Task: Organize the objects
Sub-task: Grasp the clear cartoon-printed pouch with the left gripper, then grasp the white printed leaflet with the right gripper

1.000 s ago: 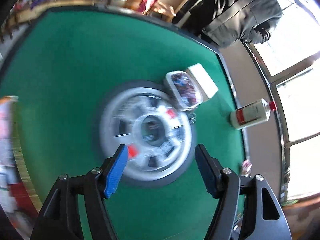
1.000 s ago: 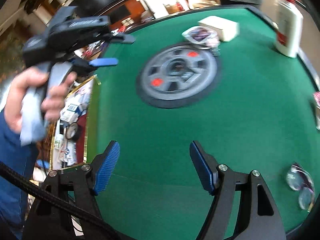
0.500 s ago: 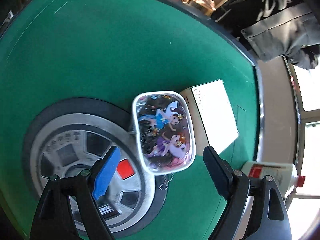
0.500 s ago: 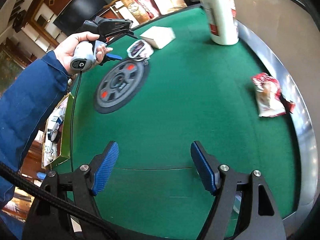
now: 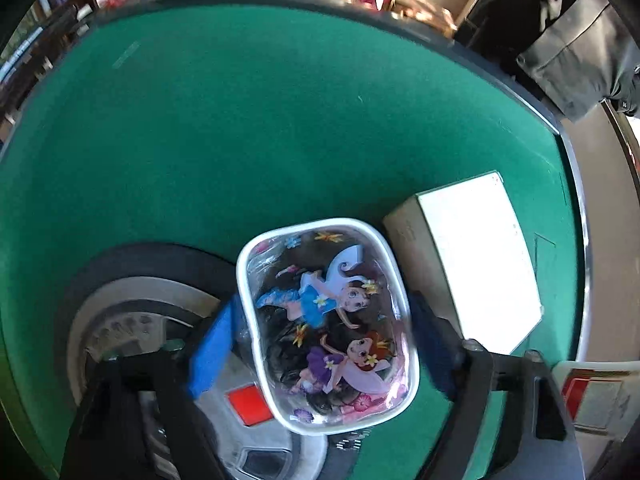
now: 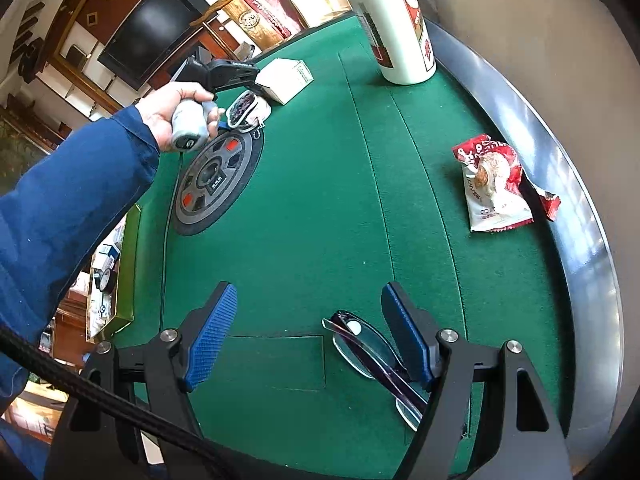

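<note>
While left tool (image 5: 320,344) straddles cartoon pouch (image 5: 326,328), jaws just narrowing, contact unclear; right tool (image 6: 308,336) released.

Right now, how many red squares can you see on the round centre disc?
2. One sits at the far end of the disc, beside the cartoon pouch; the other is at the near left. The pouch may hide more.

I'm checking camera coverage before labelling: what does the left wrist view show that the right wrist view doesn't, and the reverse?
Only the left wrist view: the pouch's cartoon print seen close, lying between the open fingers of the left gripper.

Only the right wrist view: glasses by the open right gripper, a snack packet, the hand and blue sleeve.

Both: green table, wheel-shaped disc, white box, white bottle.
</note>
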`<state>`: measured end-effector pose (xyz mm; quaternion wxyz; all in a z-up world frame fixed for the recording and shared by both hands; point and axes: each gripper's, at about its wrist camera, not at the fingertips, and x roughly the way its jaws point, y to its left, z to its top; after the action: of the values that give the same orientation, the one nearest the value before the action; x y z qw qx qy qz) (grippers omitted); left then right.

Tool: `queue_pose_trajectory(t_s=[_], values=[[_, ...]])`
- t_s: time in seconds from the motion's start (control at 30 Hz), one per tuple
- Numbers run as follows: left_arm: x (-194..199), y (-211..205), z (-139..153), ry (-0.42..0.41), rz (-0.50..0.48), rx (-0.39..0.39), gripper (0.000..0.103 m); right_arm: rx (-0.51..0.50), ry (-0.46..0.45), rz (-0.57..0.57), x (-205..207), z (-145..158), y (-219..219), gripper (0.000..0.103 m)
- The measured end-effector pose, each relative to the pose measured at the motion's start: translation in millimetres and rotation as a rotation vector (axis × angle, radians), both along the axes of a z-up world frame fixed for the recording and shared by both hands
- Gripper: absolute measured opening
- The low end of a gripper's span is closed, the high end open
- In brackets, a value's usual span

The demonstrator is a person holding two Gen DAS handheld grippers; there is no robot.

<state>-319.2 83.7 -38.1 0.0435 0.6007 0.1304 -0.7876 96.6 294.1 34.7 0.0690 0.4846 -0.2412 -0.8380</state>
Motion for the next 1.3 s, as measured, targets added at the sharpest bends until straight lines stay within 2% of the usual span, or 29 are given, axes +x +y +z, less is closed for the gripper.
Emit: queue_pose_trajectory(t_s=[0.2,0.43,0.57,0.6,0.67,0.73,0.87,0.97,1.03,1.1,1.17,1.3], values=[[45,-34,6,0.029,-0.037,0.004,0.075,-0.009,0.009,0.031,-16,4,-2,0.075],[134,-102,19,0.033,-0.078,0.075,0.075,-0.019,0.004,0.107,-43,8,-22,0.075],[200,-128,26,0.055,-0.150,0.003,0.075,0.005,0.020,0.160,-67,19,-35,0.076],[215,-133,28,0.049,-0.167,0.004,0.075,0.018,0.026,0.173,-76,22,-37,0.076],[252,-148,27,0.045,-0.184,-0.045,0.075,0.059,0.053,0.205,-99,32,-44,0.076],[288,-161,20,0.031,-0.188,-0.046,0.075,0.089,0.065,0.233,-123,37,-50,0.077],[310,-157,15,0.059,-0.157,-0.032,0.075,0.210,0.099,0.258,-185,45,-60,0.081],[316,-160,18,0.077,-0.152,-0.057,0.075,0.315,0.125,0.286,-244,44,-69,0.081],[319,-167,18,0.082,-0.135,-0.044,0.075,0.391,0.115,0.282,-279,40,-72,0.081],[303,-147,7,0.073,-0.148,-0.055,0.076,0.426,0.106,0.310,-308,33,-77,0.081],[297,-146,6,0.076,-0.129,-0.042,0.077,0.469,0.075,0.330,-339,20,-81,0.081],[292,-144,4,0.080,-0.126,-0.043,0.077,0.522,0.017,0.395,-369,-8,-87,0.081]])
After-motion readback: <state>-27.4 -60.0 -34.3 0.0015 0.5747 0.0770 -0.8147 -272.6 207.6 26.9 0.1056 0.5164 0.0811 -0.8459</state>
